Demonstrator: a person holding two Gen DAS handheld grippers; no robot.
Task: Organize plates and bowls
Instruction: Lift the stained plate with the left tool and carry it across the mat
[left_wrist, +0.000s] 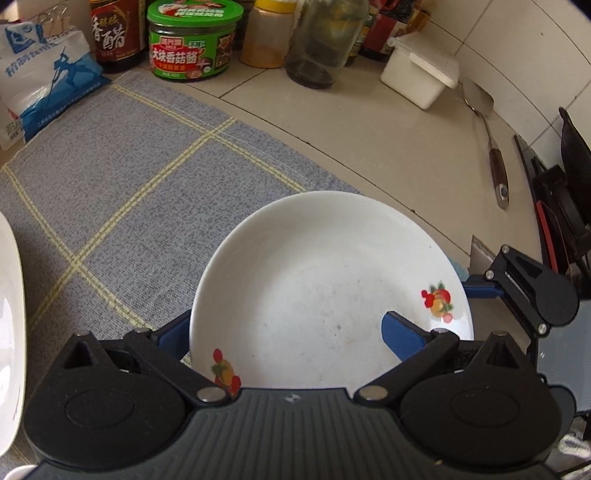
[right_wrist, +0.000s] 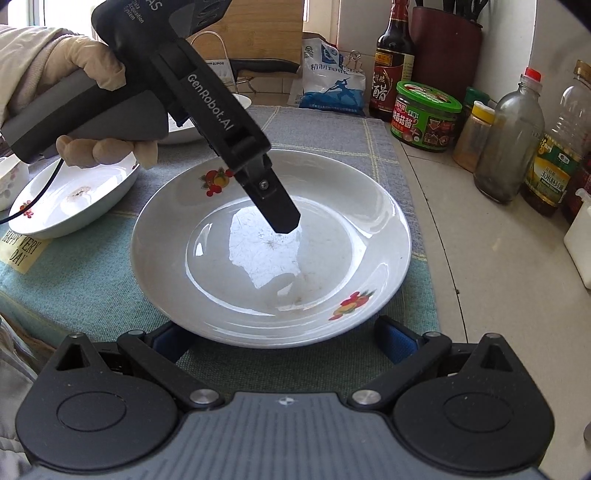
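A white plate with fruit prints lies on the grey checked mat. My left gripper is wide open: one finger is under the plate's rim, the other over its inside. It also shows in the right wrist view, reaching down over the plate's middle. The plate fills the left wrist view. My right gripper is open at the plate's near edge, a finger on each side, not touching. A second white dish sits to the left.
Jars, bottles and a salt bag line the back of the counter. A white tub and a metal spatula lie at the right. A teal cloth lies under the mat's front. Another white dish sits at the left.
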